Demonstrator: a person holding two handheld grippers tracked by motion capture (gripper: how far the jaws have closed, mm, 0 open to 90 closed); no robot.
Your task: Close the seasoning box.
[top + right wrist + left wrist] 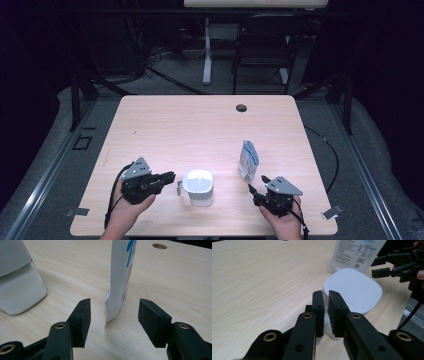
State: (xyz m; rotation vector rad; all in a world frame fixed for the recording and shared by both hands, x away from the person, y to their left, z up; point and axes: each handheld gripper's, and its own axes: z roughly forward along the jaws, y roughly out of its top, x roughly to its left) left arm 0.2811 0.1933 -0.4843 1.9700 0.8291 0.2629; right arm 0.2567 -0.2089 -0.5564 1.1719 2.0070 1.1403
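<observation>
A white lidded container [198, 186] with rounded corners sits on the wooden surface [200, 125] near its front edge, a little left of centre. A small handle or tab [178, 187] sticks out of its left side. To its right, apart from it, a white-and-blue stand-up pouch [248, 160] stands upright with printed panels facing left.

The left gripper [169, 176] comes in from the left at the handle. In the left gripper view its jaws are drawn nearly together with a pale sliver between them – whether they actually pinch the handle I cannot tell, since the handle is mostly hidden behind the pads. The right gripper [257, 184] rests near the front right, its jaws spread wide; in the right gripper view the pouch's thin edge stands between them and a little beyond, untouched.

The container looks like rigid, smooth plastic – stiff enough to take a firm pinch, but slick on its rounded walls, so the handle is likely the surest hold. Its weight depends on contents that cannot be seen under the lid [355, 290]. The pouch is probably light and soft-sided; it should crumple or tip under a hard squeeze low down. A hold across its flat faces, up toward the sealed top, would likely keep it steadier than one at the gusseted base.
</observation>
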